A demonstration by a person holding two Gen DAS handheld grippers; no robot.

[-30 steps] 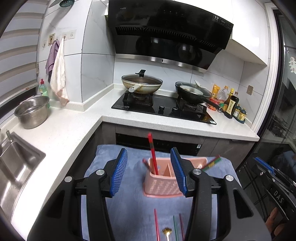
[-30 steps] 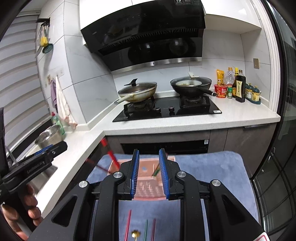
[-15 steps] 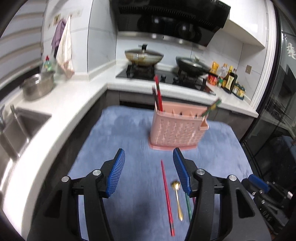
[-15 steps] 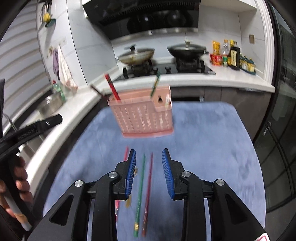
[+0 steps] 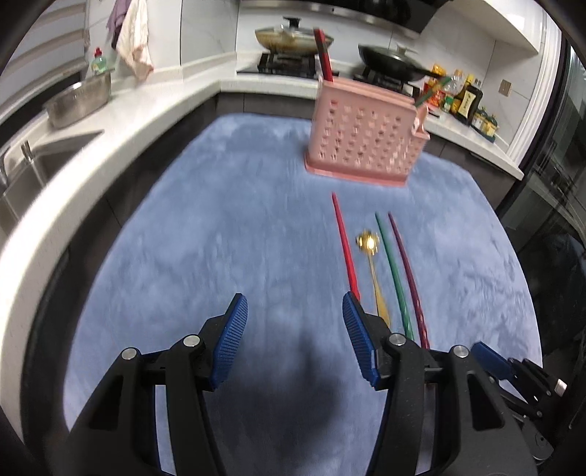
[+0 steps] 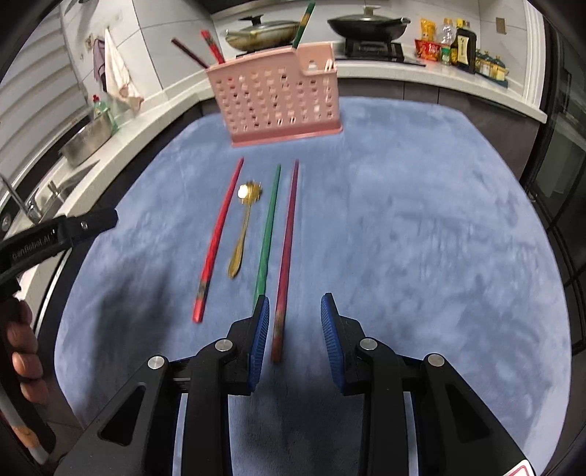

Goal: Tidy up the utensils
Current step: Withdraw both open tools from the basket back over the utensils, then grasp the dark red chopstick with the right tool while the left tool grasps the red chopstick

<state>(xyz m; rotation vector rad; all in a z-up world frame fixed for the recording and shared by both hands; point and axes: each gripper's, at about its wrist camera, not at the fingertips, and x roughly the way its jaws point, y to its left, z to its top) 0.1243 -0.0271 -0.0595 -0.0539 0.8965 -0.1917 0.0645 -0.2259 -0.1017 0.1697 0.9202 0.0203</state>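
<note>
A pink perforated utensil holder [image 6: 278, 99] stands at the far side of a blue mat [image 6: 421, 227], with chopsticks sticking out of it; it also shows in the left wrist view [image 5: 362, 142]. On the mat lie a red chopstick [image 6: 218, 238], a gold spoon [image 6: 243, 227], a green chopstick [image 6: 269, 227] and a maroon chopstick [image 6: 287, 249]. My right gripper [image 6: 295, 311] is open and empty, low over the near end of the maroon chopstick. My left gripper [image 5: 293, 311] is open and empty, left of the red chopstick [image 5: 344, 245].
An L-shaped white counter [image 5: 121, 121] borders the mat on the left and far sides, with a sink [image 5: 25, 175], a steel bowl [image 5: 77, 106], a stove with pans [image 6: 351, 25] and bottles [image 6: 465, 47]. A dark glass door [image 5: 549, 175] stands at the right.
Both grippers have pulled back from the pink holder and tilted down toward the mat. The utensils on the mat have come into full view. Both stay open.
</note>
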